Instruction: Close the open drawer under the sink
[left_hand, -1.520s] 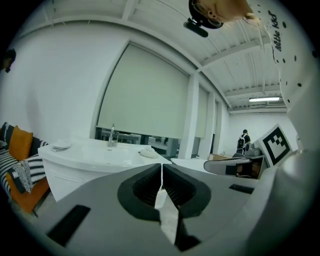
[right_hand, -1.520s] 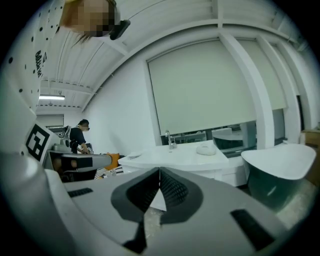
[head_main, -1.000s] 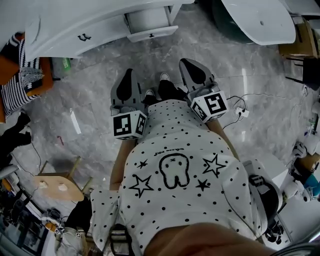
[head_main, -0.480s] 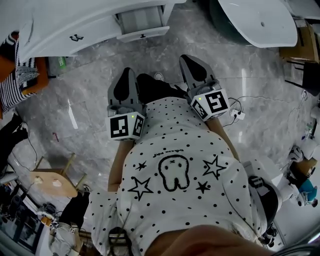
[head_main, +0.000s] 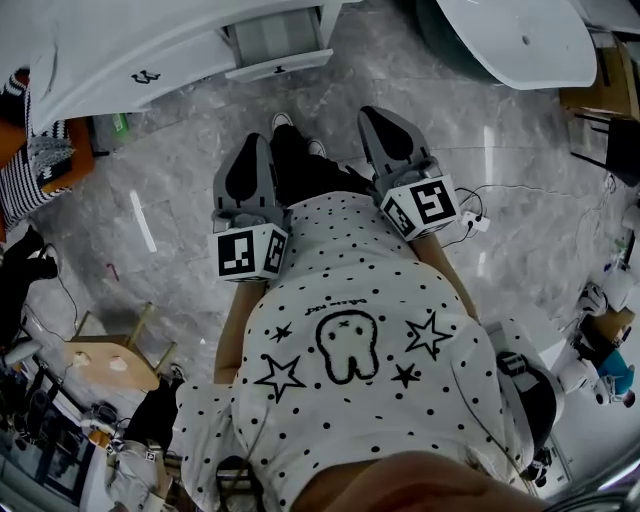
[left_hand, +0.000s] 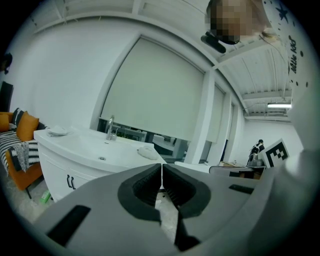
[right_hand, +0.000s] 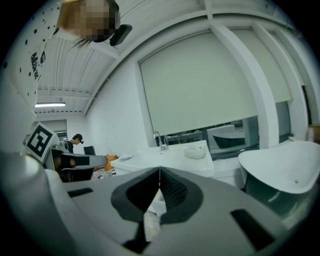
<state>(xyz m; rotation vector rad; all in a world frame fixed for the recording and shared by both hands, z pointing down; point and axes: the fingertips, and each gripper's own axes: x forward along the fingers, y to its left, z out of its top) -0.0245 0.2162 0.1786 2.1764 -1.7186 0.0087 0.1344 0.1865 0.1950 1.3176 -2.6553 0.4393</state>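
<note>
The drawer (head_main: 277, 44) stands pulled out from the front of the white sink cabinet (head_main: 120, 50), its front panel jutting over the marble floor (head_main: 180, 150). So none of the job is done yet: the drawer has yet to be reached and pushed flush. The person stands in front of the cabinet, a little way off, shoes (head_main: 283, 122) pointing at the drawer. Both grippers are held out toward the cabinet, well short of it. The left gripper (head_main: 257, 142) has its jaws together with nothing between them. The right gripper (head_main: 374, 113) is likewise closed and empty. Neither touches anything. Closed tips look suited to a plain push on the panel. A white bathtub (head_main: 515, 40) sits beside the cabinet.
</note>
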